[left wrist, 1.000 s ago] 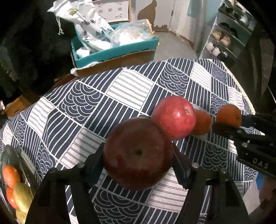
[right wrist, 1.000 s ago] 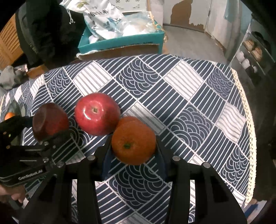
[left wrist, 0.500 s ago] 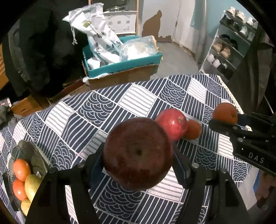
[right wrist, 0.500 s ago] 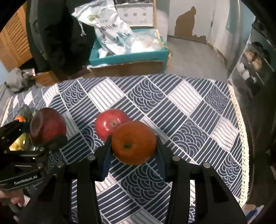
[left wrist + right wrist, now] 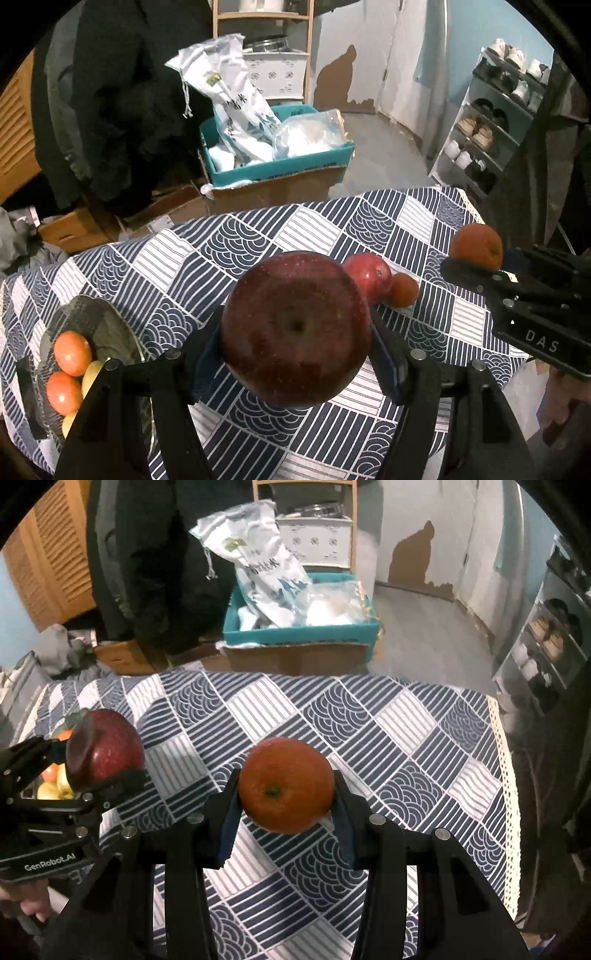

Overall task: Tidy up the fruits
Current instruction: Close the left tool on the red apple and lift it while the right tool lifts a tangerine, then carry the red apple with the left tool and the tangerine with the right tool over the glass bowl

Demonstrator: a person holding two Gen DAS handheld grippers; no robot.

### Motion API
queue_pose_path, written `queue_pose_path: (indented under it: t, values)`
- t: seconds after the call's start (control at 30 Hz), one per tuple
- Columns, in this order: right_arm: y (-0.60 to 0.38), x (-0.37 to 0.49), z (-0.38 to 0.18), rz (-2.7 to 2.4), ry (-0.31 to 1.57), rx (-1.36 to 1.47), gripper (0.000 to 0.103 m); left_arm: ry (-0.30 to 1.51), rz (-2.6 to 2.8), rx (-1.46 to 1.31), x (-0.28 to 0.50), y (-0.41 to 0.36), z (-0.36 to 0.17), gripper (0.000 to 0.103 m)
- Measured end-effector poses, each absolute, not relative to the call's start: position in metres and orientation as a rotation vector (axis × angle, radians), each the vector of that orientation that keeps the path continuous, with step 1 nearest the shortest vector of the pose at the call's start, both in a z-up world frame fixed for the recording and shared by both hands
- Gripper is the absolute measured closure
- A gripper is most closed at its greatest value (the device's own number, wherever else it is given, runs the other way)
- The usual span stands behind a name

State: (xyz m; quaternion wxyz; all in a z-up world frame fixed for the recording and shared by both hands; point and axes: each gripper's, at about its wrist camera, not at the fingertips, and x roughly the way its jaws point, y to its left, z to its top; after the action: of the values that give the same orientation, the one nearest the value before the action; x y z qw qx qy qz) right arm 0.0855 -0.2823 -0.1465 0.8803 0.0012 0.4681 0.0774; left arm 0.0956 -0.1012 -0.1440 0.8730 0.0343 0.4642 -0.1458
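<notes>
Fruits, five groups — a dark red apple (image 5: 295, 328) was clamped between the fingers of the left gripper (image 5: 295, 343), held in the air above the patterned tablecloth (image 5: 258, 236). An orange (image 5: 286, 784) was pinched likewise in the right gripper (image 5: 286, 801), also clear of the cloth. On the tablecloth itself a bright red apple (image 5: 367, 275) lay touching a small orange fruit (image 5: 403, 290), both between the two grippers in the left wrist view. At the table's left end stood a dark bowl (image 5: 96, 321) holding two orange-red fruits (image 5: 72, 352) and yellow-green ones (image 5: 92, 373) beside them — the bowl partly hidden behind the left gripper's frame. Beyond the table's far edge: a teal-lined cardboard box (image 5: 277, 173) containing a white printed bag (image 5: 229, 96) and clear plastic packets. A shoe rack (image 5: 495, 122) stood at the far right.
</notes>
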Motion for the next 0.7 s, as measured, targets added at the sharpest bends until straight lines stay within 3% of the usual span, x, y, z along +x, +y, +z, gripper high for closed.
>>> queue_pose_path:
  t: [0.7]
  values:
    - [-0.252,0.067,-0.098,0.225,0.888,-0.031,0.059,0.869,-0.285,0.064,0.068,-0.075,-0.096,0.031]
